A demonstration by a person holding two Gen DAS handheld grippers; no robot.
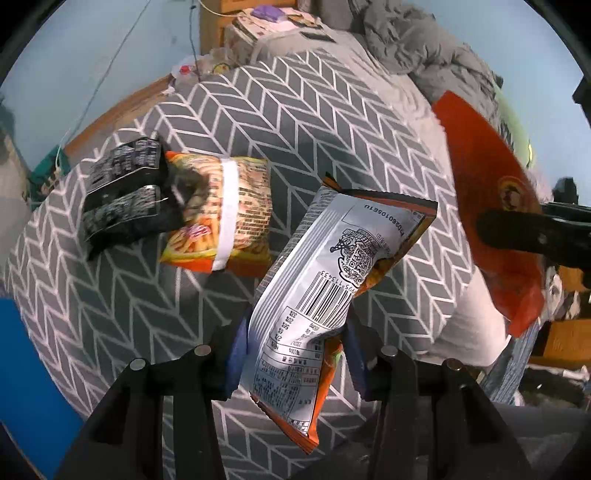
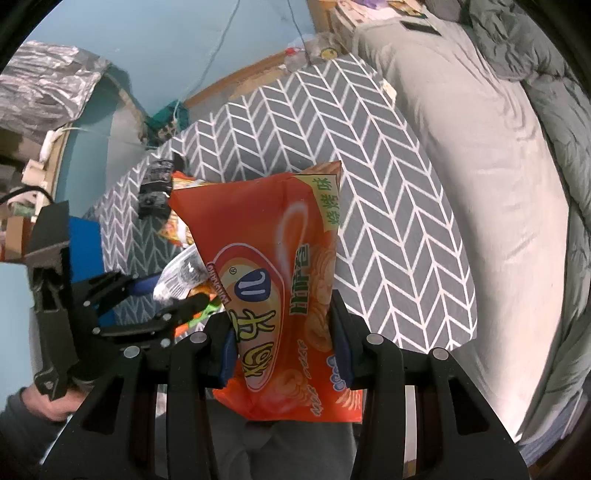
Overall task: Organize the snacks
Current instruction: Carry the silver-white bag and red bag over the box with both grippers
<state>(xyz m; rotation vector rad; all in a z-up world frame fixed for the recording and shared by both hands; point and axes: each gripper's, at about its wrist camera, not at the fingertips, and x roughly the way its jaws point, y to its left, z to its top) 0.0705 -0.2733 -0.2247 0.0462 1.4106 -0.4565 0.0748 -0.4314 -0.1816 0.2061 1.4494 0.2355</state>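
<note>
My left gripper is shut on a silver-backed snack bag with a barcode, held above the grey chevron cloth. My right gripper is shut on an orange snack bag, held upright above the same cloth. The orange bag also shows at the right of the left wrist view. On the cloth to the left lie a black snack bag and a yellow-orange snack bag, touching each other. The left gripper shows in the right wrist view with its silver bag.
The chevron cloth covers a raised surface beside a bed with a beige sheet and a grey duvet. A blue object stands at the left. Clutter and boxes lie at the far end by the blue wall.
</note>
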